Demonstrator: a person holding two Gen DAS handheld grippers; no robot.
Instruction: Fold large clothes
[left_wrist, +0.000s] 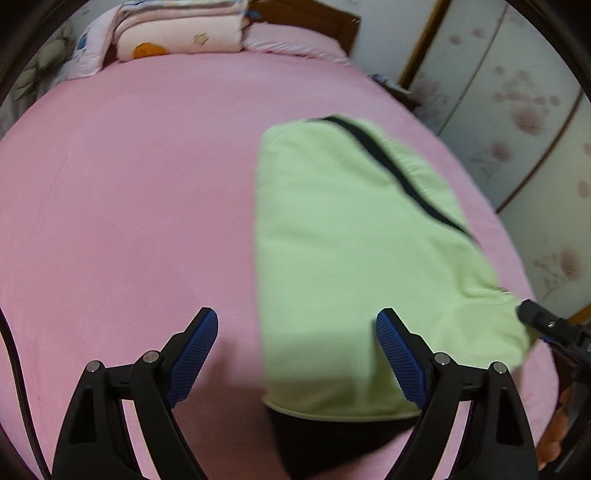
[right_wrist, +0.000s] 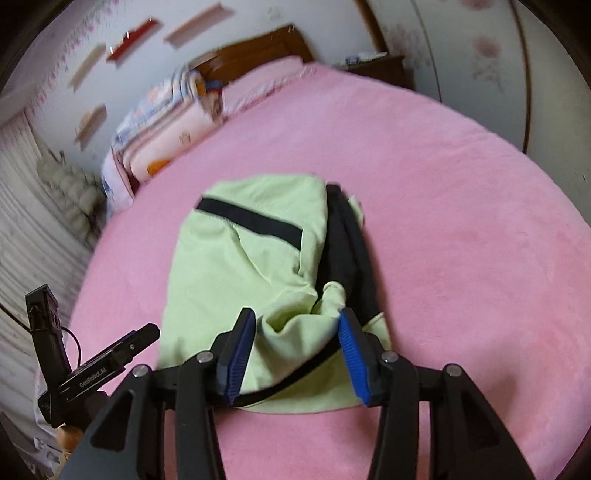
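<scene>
A light green garment (left_wrist: 343, 258) with black bands lies folded into a long bundle on the pink bed (left_wrist: 129, 203). My left gripper (left_wrist: 297, 317) hovers open and wide over the garment's near left edge, with nothing pressed between its blue pads. In the right wrist view the same garment (right_wrist: 236, 280) runs away from me, with black fabric along its right side. My right gripper (right_wrist: 295, 317) is open above the near end; bunched green cloth sits between its fingers, but the pads do not press on it. Each gripper shows in the other's view: left gripper (right_wrist: 140, 339), right gripper (left_wrist: 546, 325).
Folded quilts (left_wrist: 177, 33) and a pillow (left_wrist: 295, 40) are stacked against the wooden headboard (right_wrist: 258, 48). A flower-patterned wardrobe (left_wrist: 517, 110) stands along the bed's right side, with a nightstand (right_wrist: 380, 66) beside it. Shelves (right_wrist: 133, 33) hang on the far wall.
</scene>
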